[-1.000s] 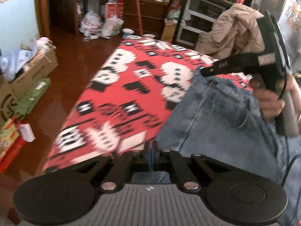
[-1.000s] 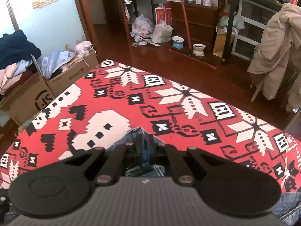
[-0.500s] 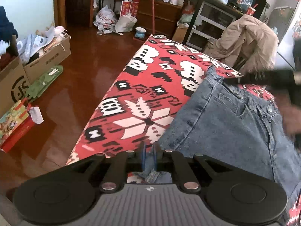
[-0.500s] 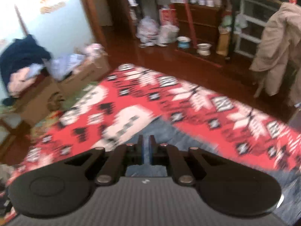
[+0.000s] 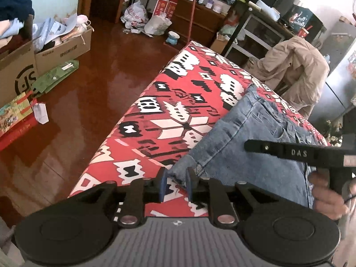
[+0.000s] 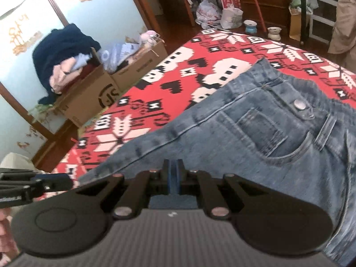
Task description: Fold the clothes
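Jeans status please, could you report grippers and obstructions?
Left gripper opening, denim corner between pads. Right gripper shut. Jeans flat on patterned table. Nothing obstructing.

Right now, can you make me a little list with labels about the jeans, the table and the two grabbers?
garment: blue jeans, lying flat, button and pocket facing up
surface: table under a red, black and white patterned cloth
left gripper: jaws opening, a corner of the jeans between the pads
right gripper: pads closed together at the jeans' near edge
hand: holding the right gripper's handle
nearby: tan coat on a chair, boxes on the floor
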`<move>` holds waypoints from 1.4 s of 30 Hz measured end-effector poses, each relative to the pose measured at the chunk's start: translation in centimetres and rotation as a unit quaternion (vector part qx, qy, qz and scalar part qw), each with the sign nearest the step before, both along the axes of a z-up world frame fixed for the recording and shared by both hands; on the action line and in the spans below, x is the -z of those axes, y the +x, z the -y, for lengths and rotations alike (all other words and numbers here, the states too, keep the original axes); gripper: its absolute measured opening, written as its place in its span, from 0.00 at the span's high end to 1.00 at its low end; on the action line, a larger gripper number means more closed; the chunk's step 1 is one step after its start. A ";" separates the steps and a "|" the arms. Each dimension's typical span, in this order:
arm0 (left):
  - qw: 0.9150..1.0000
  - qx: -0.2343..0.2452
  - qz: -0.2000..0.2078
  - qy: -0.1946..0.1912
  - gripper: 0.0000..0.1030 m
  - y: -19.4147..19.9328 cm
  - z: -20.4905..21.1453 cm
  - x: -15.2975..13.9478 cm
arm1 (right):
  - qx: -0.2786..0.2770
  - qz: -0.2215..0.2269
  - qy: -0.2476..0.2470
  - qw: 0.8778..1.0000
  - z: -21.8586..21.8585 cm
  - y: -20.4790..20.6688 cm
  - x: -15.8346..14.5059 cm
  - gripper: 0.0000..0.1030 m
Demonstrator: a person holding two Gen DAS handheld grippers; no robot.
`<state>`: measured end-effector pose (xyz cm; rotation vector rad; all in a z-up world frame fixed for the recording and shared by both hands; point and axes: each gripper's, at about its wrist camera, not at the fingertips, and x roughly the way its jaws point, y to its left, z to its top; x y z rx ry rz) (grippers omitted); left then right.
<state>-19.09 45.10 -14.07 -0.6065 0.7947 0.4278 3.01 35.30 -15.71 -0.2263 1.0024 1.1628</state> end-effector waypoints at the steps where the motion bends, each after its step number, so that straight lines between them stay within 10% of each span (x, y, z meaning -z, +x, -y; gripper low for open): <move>1: 1.000 0.002 -0.001 -0.005 0.82 0.3 -0.1 0.3 | 0.001 0.001 -0.001 1.000 0.0 -0.3 0.0 0.95; 9: 0.996 0.042 -0.029 0.074 0.68 2.3 1.9 0.8 | 0.006 0.000 -0.005 1.000 -0.1 -0.6 0.5 0.95; 16: 0.992 0.011 -0.042 0.116 0.94 1.3 3.7 0.3 | 0.005 0.005 0.005 1.000 0.3 -0.7 0.8 0.96; 42: 0.999 -0.039 0.026 -0.011 0.98 3.3 1.5 1.2 | -0.108 0.046 0.023 0.993 -5.2 -3.8 -0.3 0.99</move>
